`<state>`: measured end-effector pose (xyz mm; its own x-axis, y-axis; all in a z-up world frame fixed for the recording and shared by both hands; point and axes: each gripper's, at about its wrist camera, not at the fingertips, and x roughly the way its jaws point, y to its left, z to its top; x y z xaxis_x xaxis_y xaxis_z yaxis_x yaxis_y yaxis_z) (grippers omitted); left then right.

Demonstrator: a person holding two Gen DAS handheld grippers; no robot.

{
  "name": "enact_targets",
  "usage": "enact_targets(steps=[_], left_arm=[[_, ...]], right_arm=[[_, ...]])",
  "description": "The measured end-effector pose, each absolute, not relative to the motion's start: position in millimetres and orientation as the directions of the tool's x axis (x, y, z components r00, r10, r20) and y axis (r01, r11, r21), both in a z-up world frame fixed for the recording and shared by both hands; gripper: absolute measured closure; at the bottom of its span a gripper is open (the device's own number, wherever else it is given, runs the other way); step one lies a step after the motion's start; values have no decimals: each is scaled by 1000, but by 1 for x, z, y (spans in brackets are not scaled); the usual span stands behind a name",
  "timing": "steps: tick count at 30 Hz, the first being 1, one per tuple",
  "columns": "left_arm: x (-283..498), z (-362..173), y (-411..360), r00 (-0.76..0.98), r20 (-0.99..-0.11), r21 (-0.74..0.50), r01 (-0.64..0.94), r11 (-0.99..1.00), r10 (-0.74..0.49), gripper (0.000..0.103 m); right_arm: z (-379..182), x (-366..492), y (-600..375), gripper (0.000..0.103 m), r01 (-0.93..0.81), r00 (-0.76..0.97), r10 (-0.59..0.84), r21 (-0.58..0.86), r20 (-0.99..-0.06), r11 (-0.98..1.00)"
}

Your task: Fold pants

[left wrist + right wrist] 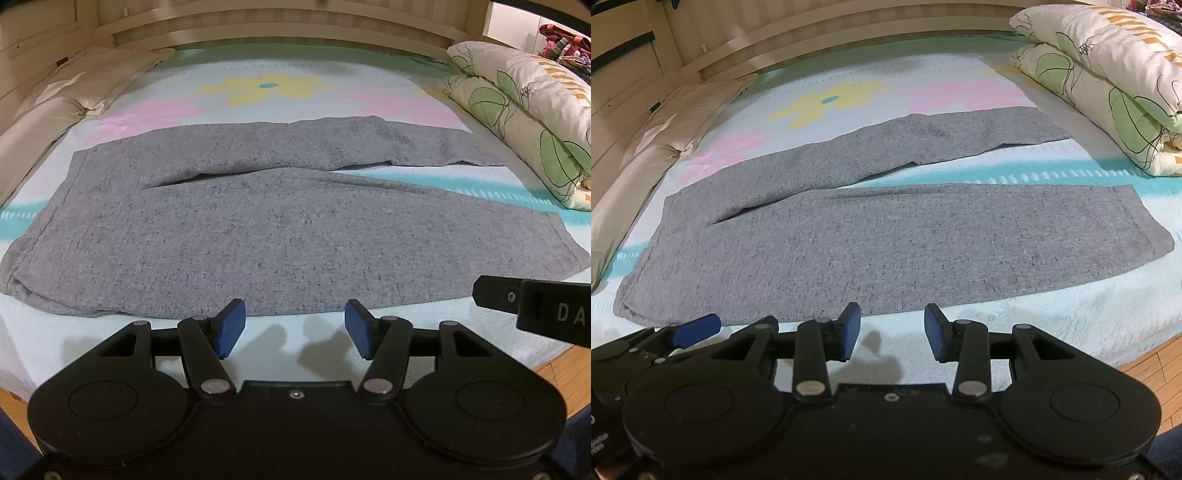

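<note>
While both tongs hover over the near edge of the bed (pixel 332 66), a pair of grey pants (pixel 229 229) lies flat across the flowered sheet, unfolded. Its waistband sits toward the left, and the two legs run off to the right, parting into a narrow V; the far leg (pixel 960 136) reaches toward a rolled quilt (pixel 1108 74) printed with green leaves, without touching it as far as the views show. A cream pillow (pixel 74 85) lies along the left side of the bed, apart from the pants.

The left tongs (pixel 293 326) stand spread, blue pads well apart, with nothing between them; they hang just short of the near hem of the closer leg. The right tongs (pixel 892 326) are also spread, a little less wide, and empty, likewise just before the cloth's near edge. In the right wrist view, one blue pad of the left tongs shows at the lower left, beside the waistband end. Wooden flooring (pixel 1160 376) shows past the bed's right corner.
</note>
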<state>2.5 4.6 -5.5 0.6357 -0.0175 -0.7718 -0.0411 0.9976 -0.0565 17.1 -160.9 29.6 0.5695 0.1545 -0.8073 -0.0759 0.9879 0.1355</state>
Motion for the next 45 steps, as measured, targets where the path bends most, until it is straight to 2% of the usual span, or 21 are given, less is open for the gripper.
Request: enact_targets(steps=[45], left_arm=[[2, -7, 4, 623, -782, -58, -38, 998, -22, 41]], right_arm=[[26, 14, -159, 62, -95, 556, 163, 133, -815, 987]])
